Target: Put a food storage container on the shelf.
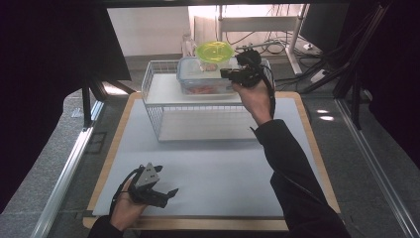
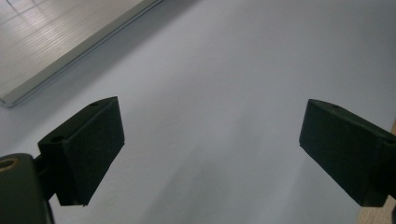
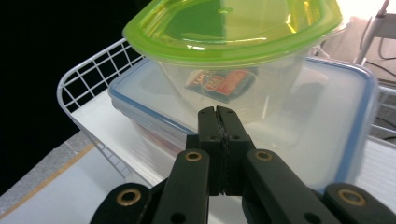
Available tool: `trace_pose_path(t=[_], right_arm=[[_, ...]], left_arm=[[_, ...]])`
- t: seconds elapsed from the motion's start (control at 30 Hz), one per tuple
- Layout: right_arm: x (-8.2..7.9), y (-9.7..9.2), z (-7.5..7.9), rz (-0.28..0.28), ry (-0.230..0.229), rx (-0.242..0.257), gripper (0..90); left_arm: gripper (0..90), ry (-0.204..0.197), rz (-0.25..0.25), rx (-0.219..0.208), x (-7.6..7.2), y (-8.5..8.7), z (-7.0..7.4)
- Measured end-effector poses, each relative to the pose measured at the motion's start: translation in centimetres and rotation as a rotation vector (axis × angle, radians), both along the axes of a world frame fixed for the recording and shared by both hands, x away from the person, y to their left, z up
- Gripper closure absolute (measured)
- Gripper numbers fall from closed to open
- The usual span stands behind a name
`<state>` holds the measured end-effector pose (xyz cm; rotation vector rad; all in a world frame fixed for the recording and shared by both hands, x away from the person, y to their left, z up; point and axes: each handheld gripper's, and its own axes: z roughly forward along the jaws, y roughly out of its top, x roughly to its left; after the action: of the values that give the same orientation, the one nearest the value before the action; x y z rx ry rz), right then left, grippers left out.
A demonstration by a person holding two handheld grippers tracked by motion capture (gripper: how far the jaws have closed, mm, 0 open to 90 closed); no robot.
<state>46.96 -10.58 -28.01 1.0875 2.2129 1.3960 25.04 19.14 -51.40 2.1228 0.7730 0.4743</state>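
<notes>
Clear bowl (image 3: pixel 224 79) with lime-green lid (image 3: pixel 233 28), label inside.

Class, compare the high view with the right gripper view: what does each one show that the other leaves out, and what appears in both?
High view alone: the left hand-held gripper, jaws apart, low over the white table mat, and the person's dark sleeve.

Right gripper view alone: a red printed label seen through the bowl's clear wall, and its own jaws pressed together with nothing between them.

Both: the right hand-held gripper, the green-lidded clear bowl on the blue-rimmed container, inside the white wire basket.
</notes>
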Motion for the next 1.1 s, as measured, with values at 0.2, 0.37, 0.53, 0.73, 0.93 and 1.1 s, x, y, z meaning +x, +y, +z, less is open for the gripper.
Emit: trace_pose_path(t=[0.2, 0.37, 0.53, 0.73, 0.93, 1.1], right_arm=[[0.6, 0.2, -0.2, 0.002, 0.014, 0.019, 90.0], [1.0, 0.9, -0.5, 0.013, 0.021, 0.033, 89.9], [0.5, 0.7, -0.8, 0.034, 0.003, 0.018, 79.6], [-0.8, -0.5, -1.2, 0.054, -0.03, 0.017, 51.4], [-3.0, -1.6, -2.1, 0.084, -0.049, 0.0, 35.0], [-5.3, -2.5, -3.2, 0.109, -0.073, -0.022, 25.9]], left_arm=[[6.5, 0.001, -0.002, 0.001, 0.0, 0.0, 0.0], [6.5, 0.002, -0.003, 0.001, 0.0, 0.0, 0.0], [6.5, 0.003, 0.005, -0.006, 0.0, 0.1, 0.0], [6.4, 0.005, 0.008, -0.006, 0.0, 0.1, 0.0], [6.1, 0.014, 0.008, -0.015, 0.1, 0.1, 0.0], [5.7, 0.019, 0.005, -0.027, 0.1, 0.1, 0.0]])
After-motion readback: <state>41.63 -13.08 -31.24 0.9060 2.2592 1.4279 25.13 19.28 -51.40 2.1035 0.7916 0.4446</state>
